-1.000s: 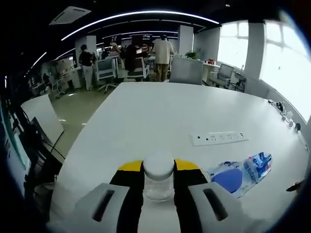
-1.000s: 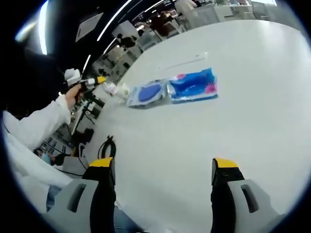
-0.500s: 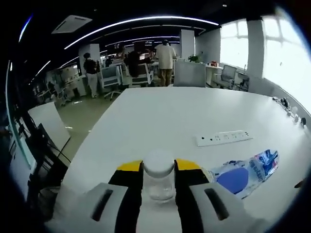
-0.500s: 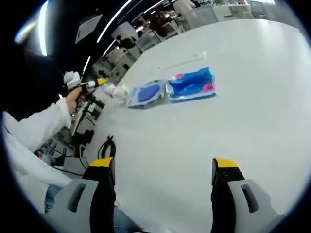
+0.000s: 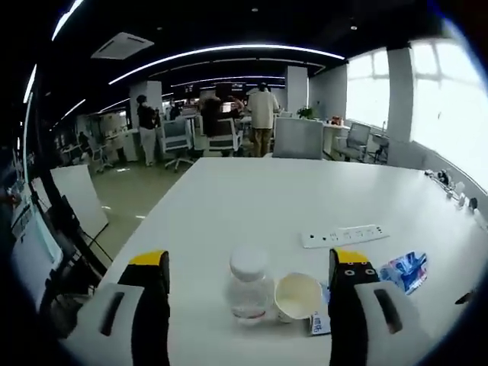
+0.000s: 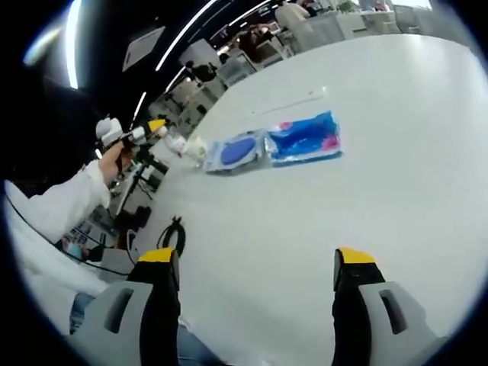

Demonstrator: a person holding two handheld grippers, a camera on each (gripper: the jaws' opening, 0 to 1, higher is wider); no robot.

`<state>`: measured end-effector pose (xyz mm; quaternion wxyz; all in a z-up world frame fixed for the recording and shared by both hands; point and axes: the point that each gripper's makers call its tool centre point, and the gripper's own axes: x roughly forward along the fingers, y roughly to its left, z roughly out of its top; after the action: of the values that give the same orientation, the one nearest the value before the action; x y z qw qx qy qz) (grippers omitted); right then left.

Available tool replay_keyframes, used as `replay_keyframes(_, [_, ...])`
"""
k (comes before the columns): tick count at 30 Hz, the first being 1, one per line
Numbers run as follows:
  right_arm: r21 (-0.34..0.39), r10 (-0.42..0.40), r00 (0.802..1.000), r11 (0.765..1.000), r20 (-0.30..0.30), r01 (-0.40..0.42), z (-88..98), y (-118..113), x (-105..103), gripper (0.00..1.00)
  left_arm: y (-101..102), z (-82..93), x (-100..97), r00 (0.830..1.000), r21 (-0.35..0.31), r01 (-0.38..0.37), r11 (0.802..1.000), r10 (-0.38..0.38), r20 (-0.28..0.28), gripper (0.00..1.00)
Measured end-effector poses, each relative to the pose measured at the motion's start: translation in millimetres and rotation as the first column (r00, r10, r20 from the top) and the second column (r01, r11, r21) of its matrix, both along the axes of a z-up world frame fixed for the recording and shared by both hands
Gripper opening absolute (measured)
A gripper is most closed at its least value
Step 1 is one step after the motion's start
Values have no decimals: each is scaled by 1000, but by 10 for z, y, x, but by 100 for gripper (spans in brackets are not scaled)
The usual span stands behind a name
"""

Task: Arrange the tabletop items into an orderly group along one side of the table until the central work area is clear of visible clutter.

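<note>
One white-capped jar point(image 5: 248, 288) and cup point(image 5: 298, 296) between left tool point(image 5: 248, 305) tips.

Blue packet point(image 5: 402, 271) partly behind gripper

Bright window glare, ceiling strip lights, strong fisheye bending at edges.

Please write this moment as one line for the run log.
left gripper: open, just released | bottle: upright on table, beside paper cup | right gripper: open, empty | blue packets: on table
</note>
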<state>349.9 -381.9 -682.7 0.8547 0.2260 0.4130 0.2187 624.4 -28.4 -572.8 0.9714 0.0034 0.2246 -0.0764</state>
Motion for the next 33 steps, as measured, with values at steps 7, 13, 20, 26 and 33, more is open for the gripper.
replay_keyframes(7, [3, 2, 1000, 1000, 17, -2, 27, 22, -140, 83, -74, -10, -327, 997, 51, 83, 995, -82, -8, 93])
replay_keyframes(13, [21, -21, 1000, 1000, 17, 20, 13, -1, -278, 82, -30, -114, -668, 995, -1, 83, 997, -83, -51, 93])
replay_keyframes(20, [81, -70, 997, 994, 17, 69, 88, -17, -327, 83, -90, -138, -967, 991, -1, 118, 993, -118, -65, 92])
replay_keyframes(26, [92, -91, 996, 992, 19, 89, 93, -73, -337, 83, -117, -160, -1222, 989, -37, 130, 991, -133, -64, 92])
replay_keyframes(33, [88, -84, 996, 993, 6, 83, 47, -134, -339, 83, -133, -287, -1564, 983, -39, 157, 987, -160, -94, 92])
